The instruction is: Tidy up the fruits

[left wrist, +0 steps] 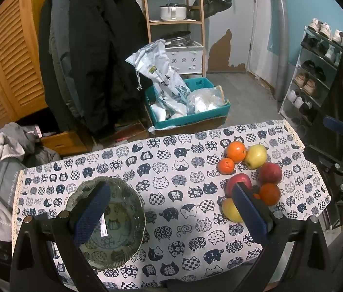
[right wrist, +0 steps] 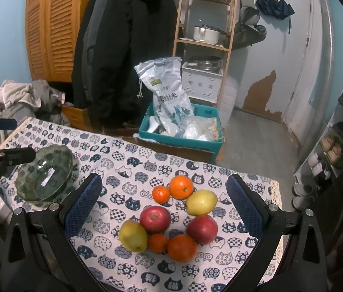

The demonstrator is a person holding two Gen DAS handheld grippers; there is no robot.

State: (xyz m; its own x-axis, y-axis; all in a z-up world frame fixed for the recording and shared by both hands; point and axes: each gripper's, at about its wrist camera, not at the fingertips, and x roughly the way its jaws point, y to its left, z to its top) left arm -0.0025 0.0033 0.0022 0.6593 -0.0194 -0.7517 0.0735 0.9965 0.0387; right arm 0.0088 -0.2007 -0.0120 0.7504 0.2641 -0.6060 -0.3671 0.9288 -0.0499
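**fruit pile and bowl before first pick**

right gripper (right wrist: pixel 164 204) spread wide and holding nothing, fruit (right wrist: pixel 171 221) clustered between and just ahead of its fingers. left gripper (left wrist: pixel 169 209) likewise spread and unloaded, bowl (left wrist: pixel 108 221) behind its left finger. risk: touching fruit nudged apart, rolling off cloth (right wrist: pixel 127 170). bowl partly masked by finger; near yellow fruit (left wrist: pixel 231 210) half hidden.

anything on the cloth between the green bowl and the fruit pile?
Nothing: only bare cat-print tablecloth lies between the green glass bowl and the pile of apples and oranges, seen in the right wrist view.
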